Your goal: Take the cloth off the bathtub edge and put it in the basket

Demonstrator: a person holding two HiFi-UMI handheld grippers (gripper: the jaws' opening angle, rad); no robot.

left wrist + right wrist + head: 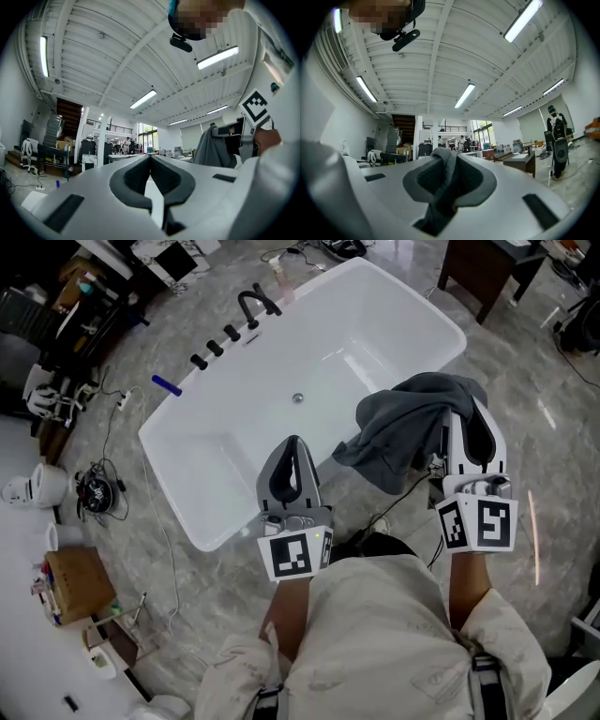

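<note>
A dark grey cloth point(412, 423) hangs in the air over the near rim of the white bathtub point(234, 427). My right gripper point(469, 409) is shut on the cloth's upper fold. In the right gripper view the cloth point(446, 176) runs up between the two dark pads and over their tips at my right gripper point(449, 161). My left gripper point(293, 442) is held level over the tub's near rim, to the left of the cloth and apart from it. Its jaws point(150, 157) meet with nothing between them. The cloth point(213, 147) also shows at the right of the left gripper view.
A black faucet point(255, 306) and several black knobs stand on the tub's far rim, with a blue thing point(167, 385) beside them. Cables and a cardboard box point(80, 582) lie on the marble floor at left. A dark wooden table point(487, 273) stands at the back right.
</note>
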